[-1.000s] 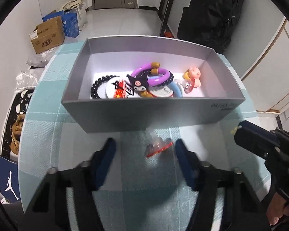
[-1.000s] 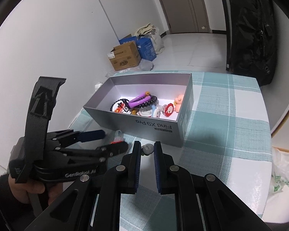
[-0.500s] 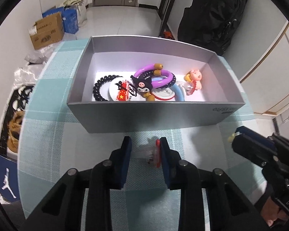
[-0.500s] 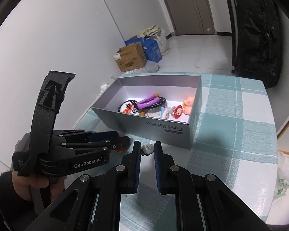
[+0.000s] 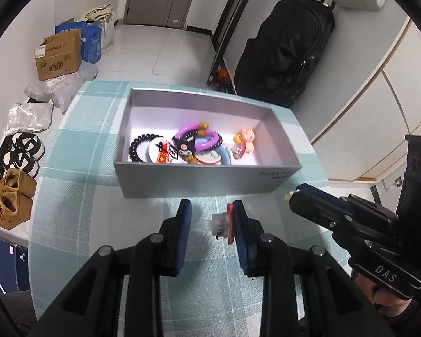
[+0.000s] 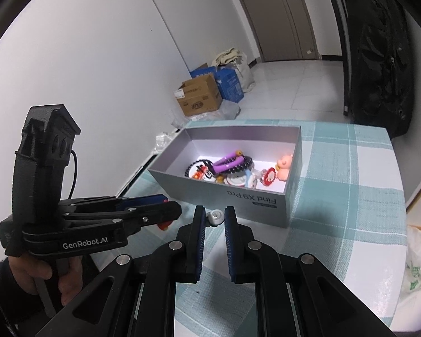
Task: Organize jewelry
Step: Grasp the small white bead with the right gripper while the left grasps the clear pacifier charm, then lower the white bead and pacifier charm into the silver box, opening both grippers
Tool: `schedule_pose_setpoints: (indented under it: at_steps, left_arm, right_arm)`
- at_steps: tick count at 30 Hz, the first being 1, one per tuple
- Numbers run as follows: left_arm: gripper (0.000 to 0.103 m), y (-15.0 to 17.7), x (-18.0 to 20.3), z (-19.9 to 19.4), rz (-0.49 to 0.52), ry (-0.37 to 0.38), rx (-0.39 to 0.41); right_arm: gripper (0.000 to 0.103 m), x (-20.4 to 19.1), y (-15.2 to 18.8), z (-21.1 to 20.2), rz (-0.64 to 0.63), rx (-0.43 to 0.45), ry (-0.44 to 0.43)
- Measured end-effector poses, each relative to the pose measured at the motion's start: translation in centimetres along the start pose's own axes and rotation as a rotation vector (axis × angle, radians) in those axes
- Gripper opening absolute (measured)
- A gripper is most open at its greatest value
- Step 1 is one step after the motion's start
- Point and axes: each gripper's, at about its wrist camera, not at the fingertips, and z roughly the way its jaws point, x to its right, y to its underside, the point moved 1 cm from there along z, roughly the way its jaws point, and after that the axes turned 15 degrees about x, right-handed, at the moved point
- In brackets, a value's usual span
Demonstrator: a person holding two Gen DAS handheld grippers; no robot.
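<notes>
My left gripper (image 5: 210,213) is shut on a small clear-and-red charm (image 5: 221,223), held above the checked tablecloth just in front of the grey box (image 5: 199,179). The box holds a black bead bracelet (image 5: 139,147), a purple ring (image 5: 199,137), badges and a pink figure (image 5: 245,140). My right gripper (image 6: 214,217) is shut on a small white piece (image 6: 215,216) at its fingertips, in front of the box (image 6: 255,199). The right gripper also shows in the left wrist view (image 5: 293,195), to the right of the left one.
The round table with teal checked cloth (image 5: 78,185) ends close on the left and front. A black bag (image 5: 286,53) hangs behind the box. Cardboard boxes (image 5: 59,56) and shoes (image 5: 14,196) are on the floor to the left. A plastic bag (image 6: 418,275) lies at the table's right.
My left gripper closed on the clear-and-red charm that lay on the cloth and lifted it. Both grippers have risen and drawn back from the box; the right keeps its white piece.
</notes>
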Motion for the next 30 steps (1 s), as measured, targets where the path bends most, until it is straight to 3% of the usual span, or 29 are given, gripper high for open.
schedule_pose_setpoints:
  at_steps: [10,16,22,27,30]
  left_arm:
    - [0.024,-2.1,-1.4,-1.0,-0.066,0.071,0.077]
    - [0.024,-3.8,-1.6,-1.0,-0.057,0.064,0.129]
    - [0.024,-5.1,-2.4,-0.1,-0.104,0.088,0.097]
    - [0.024,-6.0,-1.4,0.4,-0.031,0.084,0.093]
    - [0.024,-6.3,-1.5,1.8,-0.032,0.091,0.051]
  right_arm:
    - [0.013,-0.1,-1.0,-0.4,0.019,0.046,-0.023]
    - [0.013,-0.2,-1.8,0.1,0.034,0.057,-0.037]
    - [0.013,-0.5,-3.2,0.5,0.045,0.066,-0.031]
    - [0.013,-0.4,-4.8,1.2,0.035,0.064,-0.036]
    - [0.013,0.1,-5.6,2.2,0.055,0.041,-0.030]
